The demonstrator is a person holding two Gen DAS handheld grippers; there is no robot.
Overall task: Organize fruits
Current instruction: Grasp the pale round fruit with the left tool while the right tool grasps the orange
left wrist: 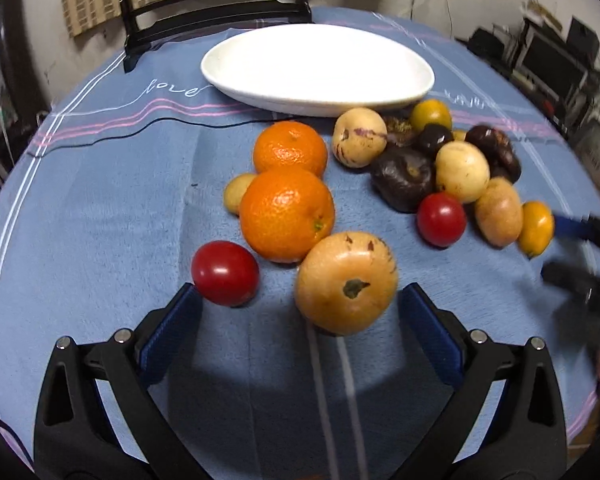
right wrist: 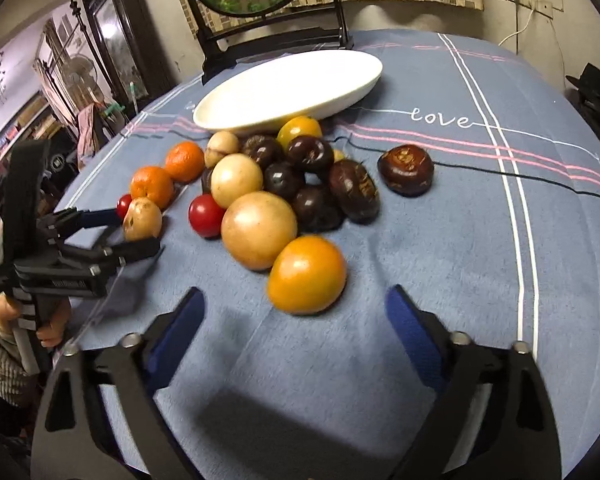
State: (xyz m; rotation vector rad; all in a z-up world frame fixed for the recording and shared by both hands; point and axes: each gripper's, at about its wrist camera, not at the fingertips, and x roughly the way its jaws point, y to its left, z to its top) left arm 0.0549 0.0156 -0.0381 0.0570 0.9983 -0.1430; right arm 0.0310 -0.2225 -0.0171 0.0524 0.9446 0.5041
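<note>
Left hand-held gripper: jaws spread wide, nothing pinched; a pale orange-tan fruit with a dried calyx sits between the blue pads, nearer the right one, apparently untouched by either. A red tomato lies at the tip of the left pad.

Right hand-held gripper: jaws apart and empty, hanging low over the table with a yellow-orange fruit just ahead of the gap, likely its target.

Why held so: both tools tilt steeply down at the near edge of the pile, a pose that suits taking the closest fruit first and leaving the heap behind undisturbed.

The fruit: all of it lies loose on the blue cloth. Two oranges sit touching behind the tan fruit; to the right, pale round fruits, dark purple-brown ones, a second tomato and small yellow fruits crowd together. One dark fruit lies apart on the right of the heap.

White oval dish: beyond the pile, the farthest fruits against its near rim, nothing visible in it; presumably where the fruit is to go.

Person: a hand in a striped sleeve grips the left tool's handle, seen in the right wrist view.

Stage, as judged: sorting barely begun; no fruit lifted.
</note>
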